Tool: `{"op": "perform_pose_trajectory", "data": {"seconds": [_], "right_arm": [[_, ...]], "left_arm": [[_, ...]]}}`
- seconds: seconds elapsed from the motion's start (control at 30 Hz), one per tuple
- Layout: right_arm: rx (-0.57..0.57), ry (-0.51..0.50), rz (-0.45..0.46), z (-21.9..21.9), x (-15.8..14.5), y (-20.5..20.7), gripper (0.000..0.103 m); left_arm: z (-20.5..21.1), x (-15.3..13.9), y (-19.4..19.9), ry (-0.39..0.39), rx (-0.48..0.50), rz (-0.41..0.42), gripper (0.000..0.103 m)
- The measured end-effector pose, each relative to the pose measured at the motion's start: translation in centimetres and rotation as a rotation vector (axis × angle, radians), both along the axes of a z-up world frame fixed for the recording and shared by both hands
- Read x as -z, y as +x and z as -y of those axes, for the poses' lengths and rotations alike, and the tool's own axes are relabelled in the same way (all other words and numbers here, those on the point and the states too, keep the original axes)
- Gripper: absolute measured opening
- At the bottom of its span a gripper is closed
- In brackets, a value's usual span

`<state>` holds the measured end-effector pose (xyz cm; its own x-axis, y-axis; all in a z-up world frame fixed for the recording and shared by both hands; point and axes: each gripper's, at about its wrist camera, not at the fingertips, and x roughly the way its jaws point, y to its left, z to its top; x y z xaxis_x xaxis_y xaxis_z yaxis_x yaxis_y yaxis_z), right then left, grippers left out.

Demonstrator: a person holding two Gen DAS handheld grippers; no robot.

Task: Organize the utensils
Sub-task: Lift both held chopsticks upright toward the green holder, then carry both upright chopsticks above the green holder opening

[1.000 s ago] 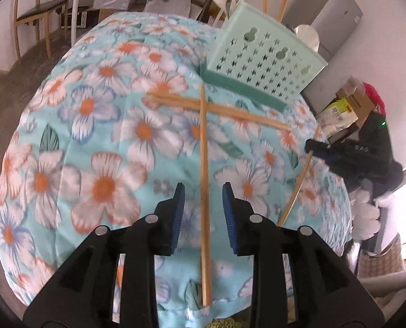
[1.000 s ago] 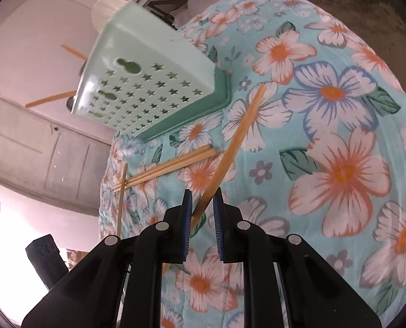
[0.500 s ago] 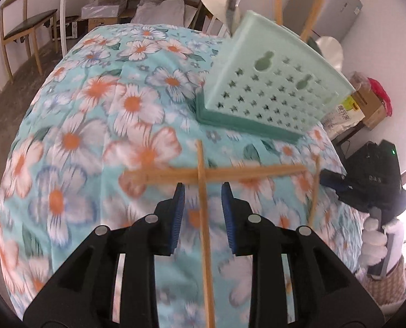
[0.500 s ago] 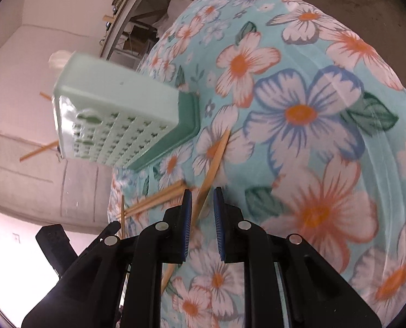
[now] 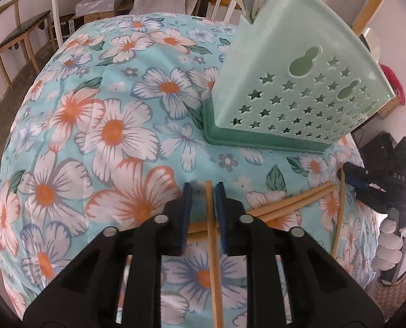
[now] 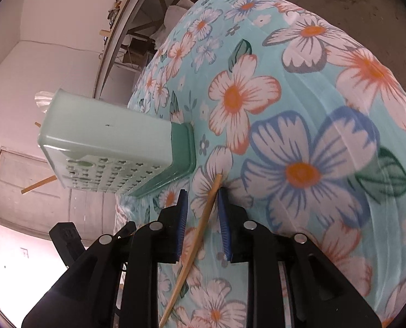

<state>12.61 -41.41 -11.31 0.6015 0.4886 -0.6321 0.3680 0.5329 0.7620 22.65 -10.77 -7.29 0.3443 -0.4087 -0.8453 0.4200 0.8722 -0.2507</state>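
Wooden chopsticks lie on a floral tablecloth. One chopstick runs between the blue pads of my left gripper, which is open around it with a small gap each side. It crosses a pair of chopsticks lying to the right. Another chopstick lies near the right edge. My right gripper is open around a chopstick. A mint-green perforated utensil holder on a darker green tray stands beyond the left gripper, with utensils sticking out of its top. It also shows in the right wrist view.
The other gripper and a white-gloved hand show at the right edge of the left wrist view. A wooden chair, boxes and a table frame stand beyond the table. The cloth drops off at the table's rounded edges.
Both grippers have moved forward along their chopsticks, toward the holder, which looks larger now. The chopsticks' far tips now sit at the fingertips. Both stay open.
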Motion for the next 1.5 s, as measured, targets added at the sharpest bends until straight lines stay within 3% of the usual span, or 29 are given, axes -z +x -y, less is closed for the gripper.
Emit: {"op": "perform_pose_trajectory", "data": {"seconds": [0.17,0.3,0.47,0.6,0.67,0.8,0.9,1.03,1.1,1.27,1.5], "right_arm": [[0.013,-0.005,0.003,0.1,0.0,0.3,0.022],[0.032,-0.002,-0.002,0.4,0.1,0.3,0.012],[0.046,0.004,0.019,0.7,-0.4,-0.3,0.009],[0.030,-0.055,0.101,0.2,-3.7,-1.2,0.008],[0.017,-0.102,0.163,-0.4,-6.1,-1.8,0.007],[-0.031,-0.267,0.350,-2.7,-12.6,-3.5,0.006],[-0.081,-0.413,0.471,-5.4,-16.7,-4.8,0.006],[-0.146,-0.562,0.563,-8.7,-19.1,-6.0,0.006],[-0.179,-0.611,0.566,-10.2,-19.2,-6.2,0.006],[-0.193,-0.613,0.559,-11.0,-19.0,-6.4,0.006],[-0.180,-0.611,0.546,-10.8,-18.9,-6.5,0.006]], "left_arm": [[0.5,-0.1,-0.2,0.009,0.005,0.017,0.005],[0.4,-0.9,-0.5,-0.004,-0.004,0.042,0.005],[-1.0,-3.8,-1.7,-0.046,-0.033,0.108,0.004],[-2.8,-7.2,-3.0,-0.104,-0.064,0.190,0.004],[-4.1,-10.0,-4.0,-0.165,-0.092,0.271,0.004],[-6.5,-15.0,-6.8,-0.313,-0.135,0.497,0.004],[-7.7,-16.6,-8.2,-0.362,-0.154,0.582,0.004],[-8.1,-15.9,-8.8,-0.382,-0.166,0.574,0.004],[-7.9,-14.9,-8.8,-0.367,-0.172,0.542,0.004],[-8.4,-14.2,-9.6,-0.363,-0.178,0.504,0.004],[-8.7,-17.4,-10.6,-0.337,-0.169,0.543,0.004]]}}
